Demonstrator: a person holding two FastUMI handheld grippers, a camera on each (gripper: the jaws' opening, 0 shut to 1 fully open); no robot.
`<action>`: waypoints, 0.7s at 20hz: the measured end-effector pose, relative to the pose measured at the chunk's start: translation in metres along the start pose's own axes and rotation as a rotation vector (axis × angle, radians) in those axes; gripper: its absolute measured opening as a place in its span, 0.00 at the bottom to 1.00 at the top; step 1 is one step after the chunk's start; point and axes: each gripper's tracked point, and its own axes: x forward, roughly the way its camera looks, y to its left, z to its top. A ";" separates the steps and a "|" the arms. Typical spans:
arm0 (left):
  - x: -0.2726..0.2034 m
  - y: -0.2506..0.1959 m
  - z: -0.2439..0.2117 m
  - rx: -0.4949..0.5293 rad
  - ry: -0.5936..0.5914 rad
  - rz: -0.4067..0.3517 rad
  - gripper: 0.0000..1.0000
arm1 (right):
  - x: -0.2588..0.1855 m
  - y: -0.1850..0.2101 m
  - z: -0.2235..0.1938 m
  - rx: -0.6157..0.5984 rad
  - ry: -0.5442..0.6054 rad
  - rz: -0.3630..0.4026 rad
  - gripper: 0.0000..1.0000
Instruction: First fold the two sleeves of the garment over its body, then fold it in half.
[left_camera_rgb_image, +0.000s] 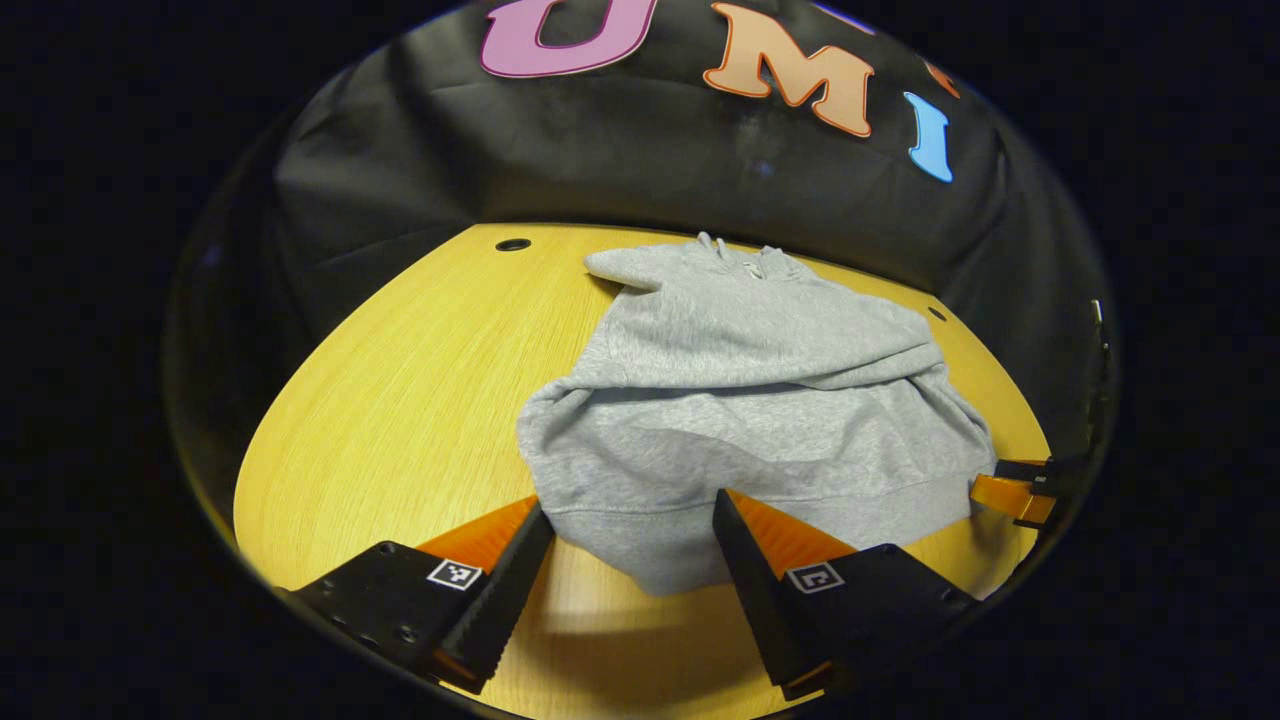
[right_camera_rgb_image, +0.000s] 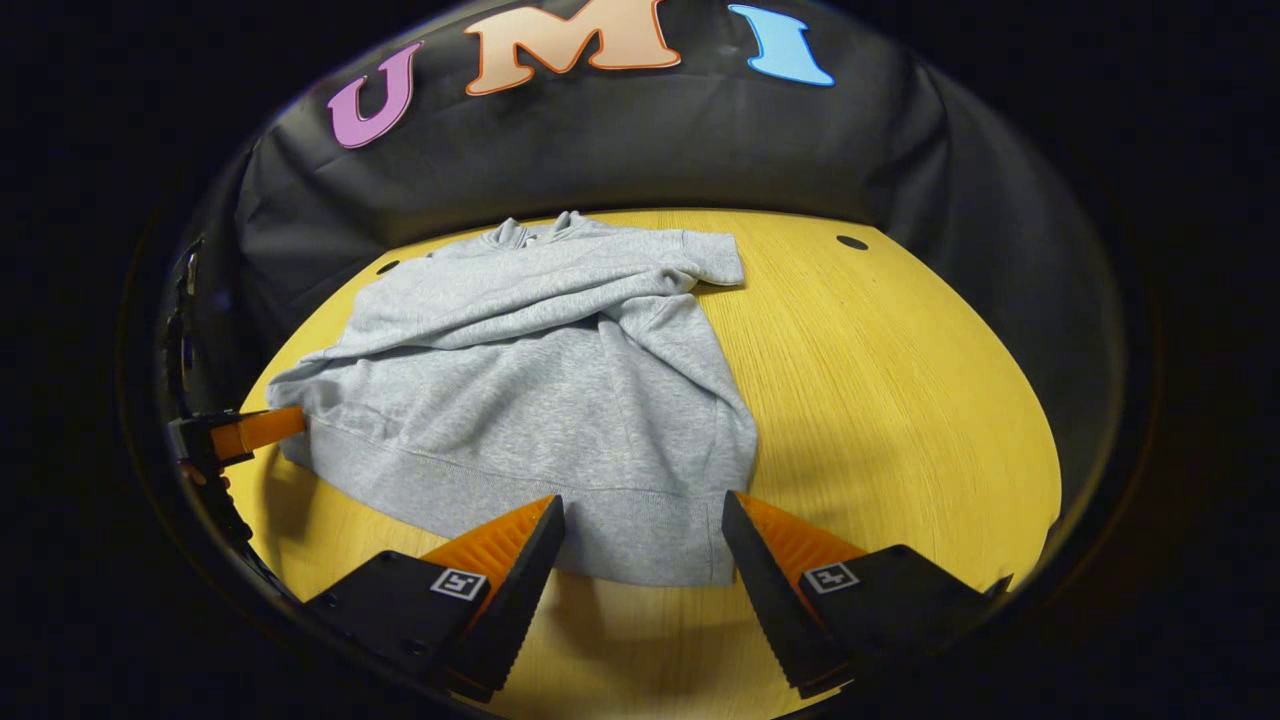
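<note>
both sleeves look folded across the grey hoodie (left_camera_rgb_image: 740, 400), which lies mid-frame on the yellow surface (left_camera_rgb_image: 400, 400). my left gripper (left_camera_rgb_image: 630, 560) and right gripper (right_camera_rgb_image: 640, 550) hover at its hem, jaws wide, holding nothing. i judge the half fold remains.

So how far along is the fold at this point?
Both sleeves already lie folded across the grey hoodie on the wooden table. In hand: the left tool and right tool sit open at the bottom hem, one near each corner. Left: folding it in half.
</note>
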 end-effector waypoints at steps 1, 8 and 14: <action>0.001 -0.001 -0.002 -0.002 0.003 -0.002 0.94 | 0.001 0.000 0.000 -0.003 -0.002 -0.004 0.95; 0.001 -0.002 -0.013 0.046 0.010 -0.002 0.82 | 0.000 0.000 -0.003 0.006 -0.010 -0.009 0.86; -0.002 -0.015 -0.014 0.030 0.029 -0.075 0.39 | -0.001 0.012 -0.005 0.034 0.014 0.031 0.26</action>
